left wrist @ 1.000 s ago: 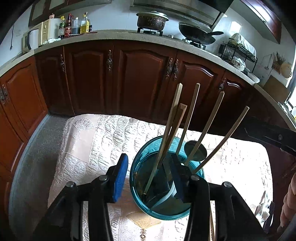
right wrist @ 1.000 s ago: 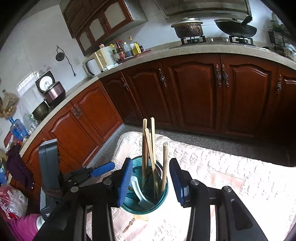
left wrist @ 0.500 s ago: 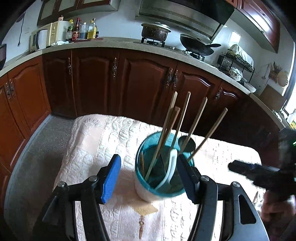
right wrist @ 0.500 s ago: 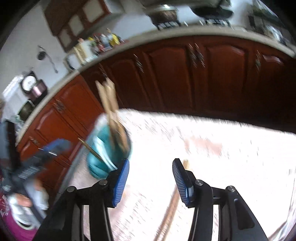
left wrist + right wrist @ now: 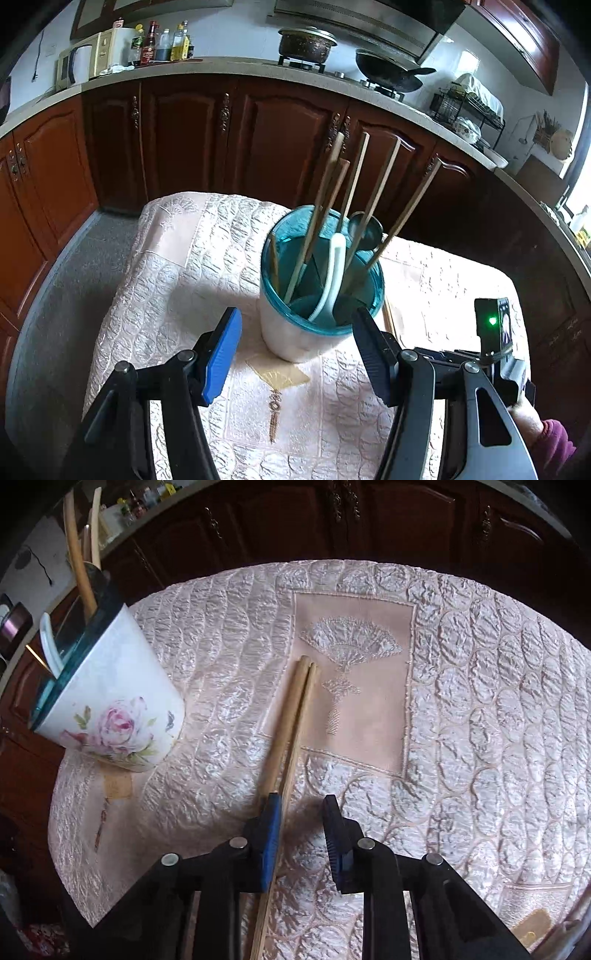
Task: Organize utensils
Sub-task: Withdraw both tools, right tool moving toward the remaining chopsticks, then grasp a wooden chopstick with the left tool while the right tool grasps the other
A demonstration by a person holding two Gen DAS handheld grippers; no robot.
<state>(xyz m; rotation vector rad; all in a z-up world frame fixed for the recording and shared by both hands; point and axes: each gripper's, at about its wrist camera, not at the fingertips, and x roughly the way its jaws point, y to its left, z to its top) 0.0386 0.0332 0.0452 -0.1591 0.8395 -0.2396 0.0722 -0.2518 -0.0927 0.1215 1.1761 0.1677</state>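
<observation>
Two wooden chopsticks lie side by side on the quilted pink cloth, running from the middle of the right wrist view down to its lower edge. The right claw is lowered over them: its left blue pad sits right against the chopsticks, possibly touching, while the right pad stands clear of them on the cloth. Its jaws have just been closing, yet a gap remains and the sticks are not pinched between the pads.

At the upper left of that view stands the utensil cup, white with a pink rose print and a teal rim. In the left wrist view the same cup sits at centre frame on the cloth-covered surface, holding several chopsticks, a white spoon and a dark ladle upright. The left claw hangs in front of it, jaws spread wide, one finger on either side of the cup without touching it.

Dark wooden cabinets fill the upper half of the frame behind.
</observation>
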